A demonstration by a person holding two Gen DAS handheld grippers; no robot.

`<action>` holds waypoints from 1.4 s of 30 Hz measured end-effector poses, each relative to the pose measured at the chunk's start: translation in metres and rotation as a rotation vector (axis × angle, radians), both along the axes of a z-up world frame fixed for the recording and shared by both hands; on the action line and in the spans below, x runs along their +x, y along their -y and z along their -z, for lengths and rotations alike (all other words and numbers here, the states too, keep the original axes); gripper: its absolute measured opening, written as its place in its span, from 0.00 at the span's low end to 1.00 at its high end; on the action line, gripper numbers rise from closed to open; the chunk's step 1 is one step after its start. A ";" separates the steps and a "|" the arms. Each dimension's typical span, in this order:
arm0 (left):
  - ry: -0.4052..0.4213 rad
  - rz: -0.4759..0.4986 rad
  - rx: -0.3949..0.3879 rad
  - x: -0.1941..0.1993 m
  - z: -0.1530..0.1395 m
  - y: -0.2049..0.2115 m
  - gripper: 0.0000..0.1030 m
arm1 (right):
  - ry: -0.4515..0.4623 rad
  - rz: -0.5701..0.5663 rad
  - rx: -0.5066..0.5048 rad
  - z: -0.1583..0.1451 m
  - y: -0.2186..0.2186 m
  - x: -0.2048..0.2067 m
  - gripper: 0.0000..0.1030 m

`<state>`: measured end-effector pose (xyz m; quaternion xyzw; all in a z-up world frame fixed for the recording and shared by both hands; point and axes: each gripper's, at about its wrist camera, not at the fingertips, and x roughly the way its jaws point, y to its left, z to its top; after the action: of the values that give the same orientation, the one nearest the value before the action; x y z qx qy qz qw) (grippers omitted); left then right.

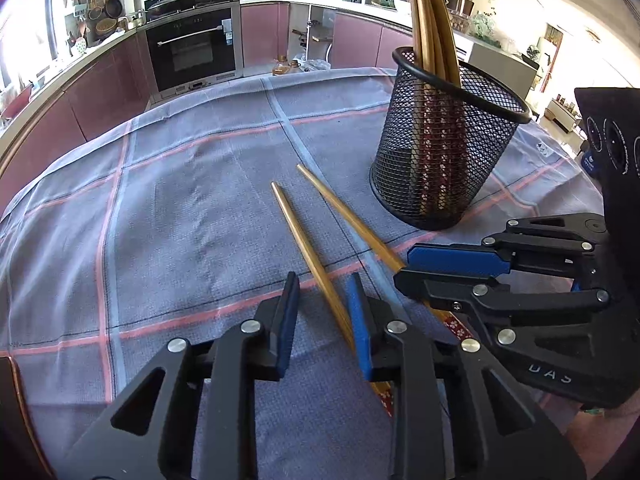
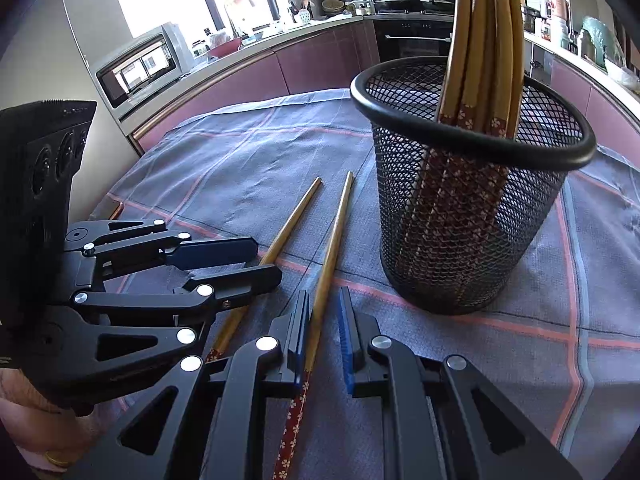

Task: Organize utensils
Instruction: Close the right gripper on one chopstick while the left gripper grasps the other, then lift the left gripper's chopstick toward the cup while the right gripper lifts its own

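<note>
Two wooden chopsticks with red flowered ends lie on the checked cloth. In the left wrist view one chopstick [image 1: 308, 248] runs between the open fingers of my left gripper [image 1: 322, 300], close to the right pad. The other chopstick [image 1: 344, 216] passes between the fingers of my right gripper [image 1: 404, 266]. In the right wrist view my right gripper [image 2: 324, 312] is open around that chopstick [image 2: 330, 252], which lies against the left pad. The left gripper [image 2: 266, 258] straddles the other chopstick [image 2: 288, 224]. A black mesh holder [image 1: 444, 152] [image 2: 472, 216] stands upright holding several chopsticks.
The blue-grey cloth [image 1: 160, 208] with pink lines covers the table. Kitchen cabinets, an oven [image 1: 192, 52] and a microwave [image 2: 140, 64] stand beyond the table's far edge.
</note>
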<state>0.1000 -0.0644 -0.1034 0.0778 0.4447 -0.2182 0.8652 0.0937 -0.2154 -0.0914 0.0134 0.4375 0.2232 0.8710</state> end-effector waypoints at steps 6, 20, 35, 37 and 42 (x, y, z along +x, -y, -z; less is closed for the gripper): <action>0.000 -0.029 -0.015 0.003 0.003 -0.001 0.12 | 0.011 0.011 0.008 0.001 -0.001 0.002 0.09; -0.005 -0.048 -0.056 -0.012 -0.002 -0.008 0.07 | 0.015 -0.017 0.091 -0.008 0.009 -0.012 0.05; -0.002 -0.048 -0.024 -0.019 0.002 -0.003 0.08 | -0.003 -0.018 0.049 0.002 0.001 -0.011 0.07; -0.005 -0.046 -0.021 -0.019 0.003 -0.003 0.08 | -0.002 -0.018 0.042 0.002 0.000 -0.010 0.07; 0.003 -0.041 -0.014 -0.019 0.003 -0.002 0.08 | 0.017 -0.027 0.009 0.002 -0.005 -0.011 0.10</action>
<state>0.0805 -0.0627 -0.1068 0.0632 0.4435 -0.2034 0.8706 0.0827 -0.2105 -0.0933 0.0095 0.4292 0.2369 0.8715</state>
